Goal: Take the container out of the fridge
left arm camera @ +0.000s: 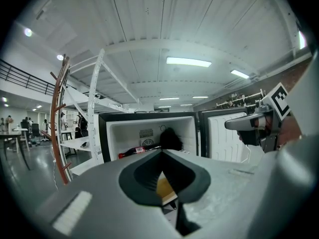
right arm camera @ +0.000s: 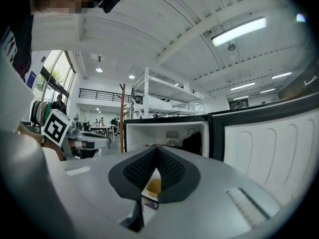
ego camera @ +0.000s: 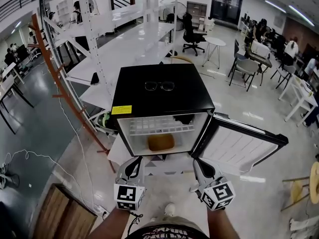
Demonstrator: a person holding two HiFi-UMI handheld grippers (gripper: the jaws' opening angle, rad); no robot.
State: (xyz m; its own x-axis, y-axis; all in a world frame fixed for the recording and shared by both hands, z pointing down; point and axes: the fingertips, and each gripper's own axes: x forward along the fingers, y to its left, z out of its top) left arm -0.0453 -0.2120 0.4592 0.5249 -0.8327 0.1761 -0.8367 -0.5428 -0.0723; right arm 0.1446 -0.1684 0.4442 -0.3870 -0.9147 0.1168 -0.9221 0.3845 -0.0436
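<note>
Left gripper (left arm camera: 162, 152): jaws closed tip to tip, nothing held. Right gripper (right arm camera: 157, 148): jaws likewise pressed together and empty. The two are held side by side, short of the open fridge (ego camera: 159, 96) and not touching it. The container (ego camera: 161, 142), a yellowish tub, sits straight ahead of both pairs of jaws in the lower part of the fridge, under the white wire shelf (ego camera: 159, 125) and apart from either tip. In each gripper view it shows through the gap below the closed tips. Ahead and left of the left jaws a red-labelled bottle (left arm camera: 133, 152) lies on the shelf. The door (ego camera: 244, 146) stands open to the right of the right gripper. A pair of glasses (ego camera: 159, 85) rests on the fridge top, beyond the jaws.
</note>
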